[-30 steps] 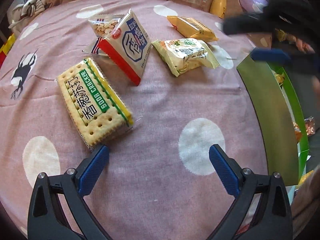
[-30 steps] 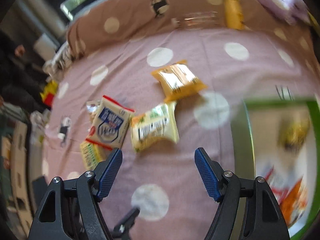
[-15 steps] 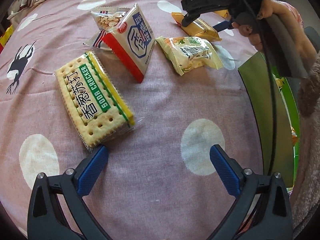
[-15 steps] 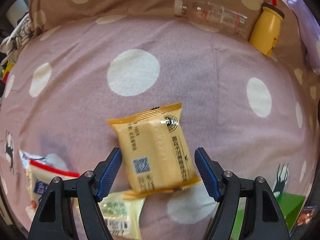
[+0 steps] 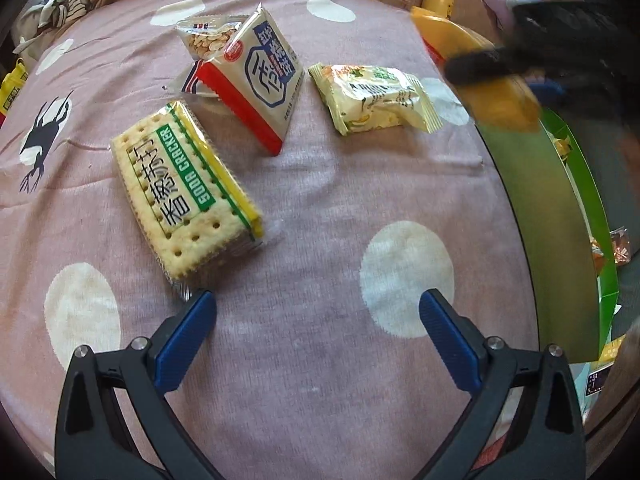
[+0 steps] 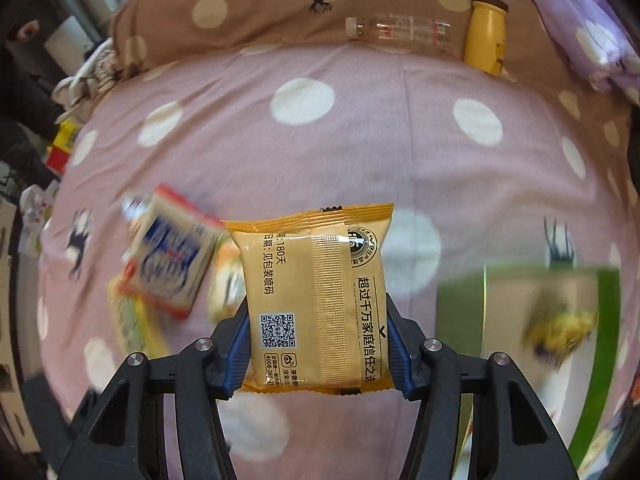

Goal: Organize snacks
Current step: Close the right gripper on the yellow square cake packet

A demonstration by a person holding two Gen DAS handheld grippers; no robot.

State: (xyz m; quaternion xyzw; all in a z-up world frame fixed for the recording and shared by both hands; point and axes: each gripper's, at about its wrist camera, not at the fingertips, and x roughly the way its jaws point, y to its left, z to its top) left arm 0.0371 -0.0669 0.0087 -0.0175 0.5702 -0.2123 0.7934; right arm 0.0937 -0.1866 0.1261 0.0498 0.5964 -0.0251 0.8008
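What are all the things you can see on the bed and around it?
Orange snack packet: one, orange-yellow, lifted between the right gripper's pads.
Soda cracker pack: one, cream and green, on the spread.
White snack bag: one, white, red and blue, beyond the crackers.
Pale yellow snack packet: one, beside it.
Green box: one, right edge, snacks inside.
Clear bottle: one, lying by the pillow.
Yellow bottle: one, next to it.
Polka-dot spread: pink.
Left gripper: open, empty.
Right gripper: closing on the orange packet.
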